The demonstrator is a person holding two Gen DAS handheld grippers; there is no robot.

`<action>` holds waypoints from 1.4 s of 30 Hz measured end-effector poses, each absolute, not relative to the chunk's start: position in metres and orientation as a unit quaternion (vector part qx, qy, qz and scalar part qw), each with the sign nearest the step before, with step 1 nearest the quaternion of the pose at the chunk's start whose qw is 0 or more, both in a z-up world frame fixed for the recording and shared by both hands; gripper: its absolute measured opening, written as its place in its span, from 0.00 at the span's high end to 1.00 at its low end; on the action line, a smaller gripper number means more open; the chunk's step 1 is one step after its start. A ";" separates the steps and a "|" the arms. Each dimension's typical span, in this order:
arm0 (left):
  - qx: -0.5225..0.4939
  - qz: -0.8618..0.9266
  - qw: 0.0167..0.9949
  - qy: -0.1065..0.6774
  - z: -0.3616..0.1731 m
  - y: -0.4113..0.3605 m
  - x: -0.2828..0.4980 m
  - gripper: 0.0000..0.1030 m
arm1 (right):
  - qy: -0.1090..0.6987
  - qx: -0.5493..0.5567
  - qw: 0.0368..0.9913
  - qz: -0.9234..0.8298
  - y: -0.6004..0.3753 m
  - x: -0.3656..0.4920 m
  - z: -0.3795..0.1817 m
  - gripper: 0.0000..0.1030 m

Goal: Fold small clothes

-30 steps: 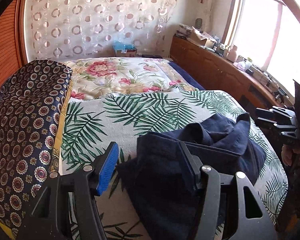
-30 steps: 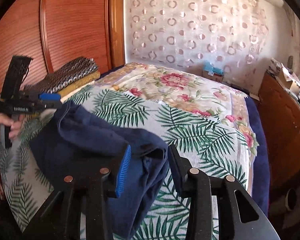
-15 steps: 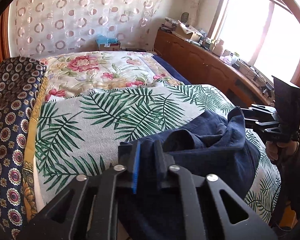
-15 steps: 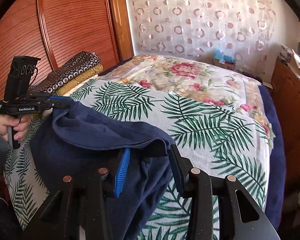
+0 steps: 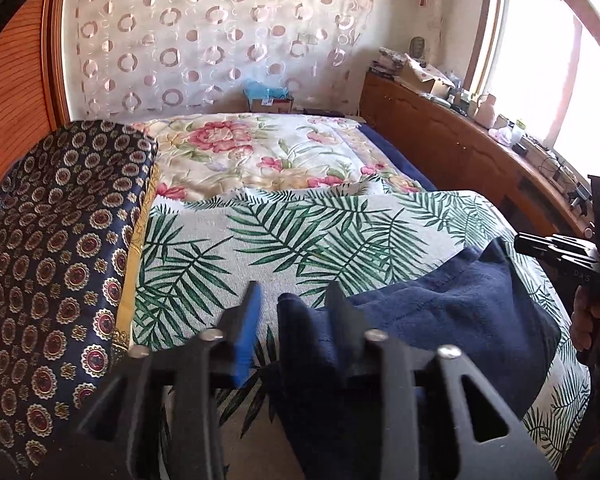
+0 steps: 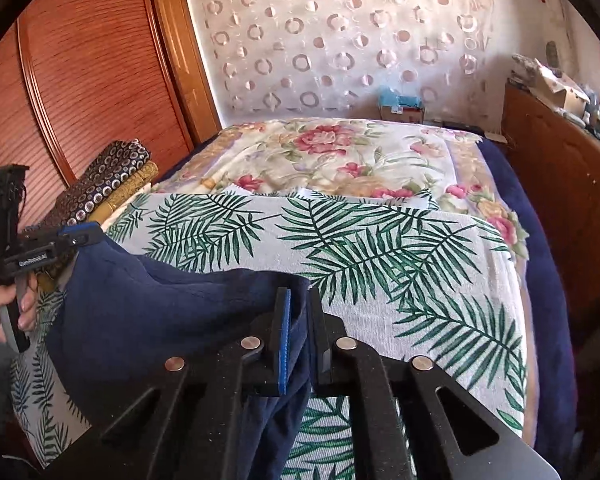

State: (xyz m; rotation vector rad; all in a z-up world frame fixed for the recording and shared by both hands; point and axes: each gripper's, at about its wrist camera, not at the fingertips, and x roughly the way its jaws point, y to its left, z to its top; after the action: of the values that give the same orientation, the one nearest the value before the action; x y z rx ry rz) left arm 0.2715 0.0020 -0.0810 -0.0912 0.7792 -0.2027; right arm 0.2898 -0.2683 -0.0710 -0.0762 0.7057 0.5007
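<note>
Fold was barely started: the navy garment (image 5: 452,320) was bunched, no clean crease, on the palm-print cover (image 5: 300,232) at lower right of the left view. Your left gripper (image 5: 292,312) had just been opening, cloth edge between loose jaws. Your right gripper (image 6: 298,332) had just been closing, clamped on a corner. Long axis ran between your grippers.

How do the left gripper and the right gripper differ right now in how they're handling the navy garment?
The left gripper stands open, its jaws having just been opening, with a corner of the navy garment loose between them; the right gripper is shut on the garment's edge, its jaws having just closed. The left gripper's blue pad stands clear of the cloth; the right gripper's presses into it. Both work the same garment over the palm-leaf cover.
</note>
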 end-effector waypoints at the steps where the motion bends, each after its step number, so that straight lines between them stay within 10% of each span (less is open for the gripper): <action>1: -0.043 -0.104 0.920 0.376 -0.079 0.002 0.268 0.56 | 0.339 -0.044 0.909 0.237 -0.268 0.287 -0.071 0.74; 6: -0.034 -0.121 0.917 0.378 -0.076 -0.002 0.255 0.56 | 0.342 -0.042 0.906 0.246 -0.264 0.273 -0.068 0.37; 15: -0.047 -0.137 0.895 0.422 -0.107 -0.003 0.256 0.55 | 0.393 -0.042 0.884 0.250 -0.250 0.287 -0.091 0.34; 18: -0.046 -0.124 0.896 0.423 -0.110 -0.002 0.257 0.27 | 0.399 -0.028 0.880 0.255 -0.251 0.290 -0.094 0.34; 29: -0.081 -0.126 0.885 0.441 -0.121 0.009 0.255 0.23 | 0.401 -0.018 0.876 0.268 -0.249 0.290 -0.095 0.34; 34: -0.114 -0.148 0.879 0.438 -0.125 0.009 0.253 0.36 | 0.398 -0.013 0.872 0.284 -0.250 0.289 -0.096 0.46; 39: -0.115 -0.168 0.878 0.432 -0.116 0.005 0.248 0.81 | 0.389 -0.005 0.865 0.316 -0.247 0.283 -0.098 0.78; 42: -0.115 -0.179 0.889 0.406 -0.096 0.006 0.236 0.83 | 0.357 -0.025 0.880 0.312 -0.243 0.271 -0.087 0.84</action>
State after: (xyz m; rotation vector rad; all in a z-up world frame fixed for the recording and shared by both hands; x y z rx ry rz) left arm 0.2364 0.0060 -0.0956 -0.2396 0.8432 -0.3721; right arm 0.2707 -0.2433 -0.0867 -0.0520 0.7440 0.6497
